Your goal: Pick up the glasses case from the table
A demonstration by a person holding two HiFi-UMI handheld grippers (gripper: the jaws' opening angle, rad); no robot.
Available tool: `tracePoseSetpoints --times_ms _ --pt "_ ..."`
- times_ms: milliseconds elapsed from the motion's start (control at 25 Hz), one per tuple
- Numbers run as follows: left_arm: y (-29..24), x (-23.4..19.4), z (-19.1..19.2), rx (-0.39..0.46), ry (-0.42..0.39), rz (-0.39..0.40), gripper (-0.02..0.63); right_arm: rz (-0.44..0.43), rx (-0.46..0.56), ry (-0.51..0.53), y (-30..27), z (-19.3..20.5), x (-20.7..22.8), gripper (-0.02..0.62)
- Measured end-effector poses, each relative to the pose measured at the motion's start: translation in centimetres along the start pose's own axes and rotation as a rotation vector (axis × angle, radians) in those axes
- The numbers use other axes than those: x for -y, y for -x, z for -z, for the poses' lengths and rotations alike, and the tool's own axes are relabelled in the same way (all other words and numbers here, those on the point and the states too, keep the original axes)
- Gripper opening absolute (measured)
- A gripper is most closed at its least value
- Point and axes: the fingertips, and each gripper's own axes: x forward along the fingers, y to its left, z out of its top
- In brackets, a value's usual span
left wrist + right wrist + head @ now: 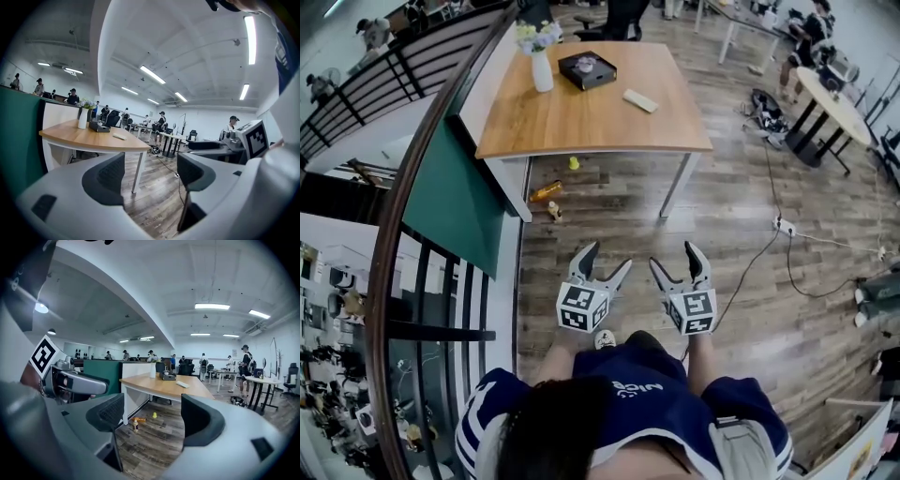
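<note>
Open wood floor [731,216] up to table [581,127] edge, glasses case [640,100] well beyond

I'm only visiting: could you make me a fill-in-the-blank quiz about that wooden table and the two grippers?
1. The left gripper and the right gripper both have their jaws ____.
2. In the head view, the vase stands to the ____ of the black box on the table.
3. The pale glasses case lies on the table, touched by ____ gripper.
Missing words: open; left; neither.

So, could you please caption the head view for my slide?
Left gripper and right gripper, jaws open, face the table bearing the glasses case.
</note>
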Motion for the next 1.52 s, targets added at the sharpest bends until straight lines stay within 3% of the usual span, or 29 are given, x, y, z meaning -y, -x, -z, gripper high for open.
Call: tracePoseSetpoints --times_ms 160,360,520,640,1080,1520 --pt "-1.2 -0.5 -0.1 -0.002 0.013 0.019 0.341 0.008 -0.025 -0.015 -0.9 0.8 0.2 0.368" --pt "-3.1 -2.2 -1.2 0.079 0.111 0.021 0.341 0.002 -0.050 -0.022 -3.5 1.8 2.1 0.365" --pt "-6.9 -4.1 -1.1 0.041 0.095 -0.006 0.341 -0.028 -0.056 -0.017 -7.3 1.8 5.0 0.362" --pt "-10.6 -5.4 -1.4 0.042 0.134 -0.033 0.341 -0.051 -0.065 -0.009 -10.1 1.5 8.3 0.359" --pt "-24.8 -7.2 -6.0 0.057 0.075 -0.083 0.336 -0.121 -0.061 0.027 -19.8 -0.6 20.1 0.331" --pt "-32.5 -7.8 -6.0 0.020 0.078 -0.100 0.336 -0.178 -0.131 0.073 -24.9 1.2 25.6 0.322"
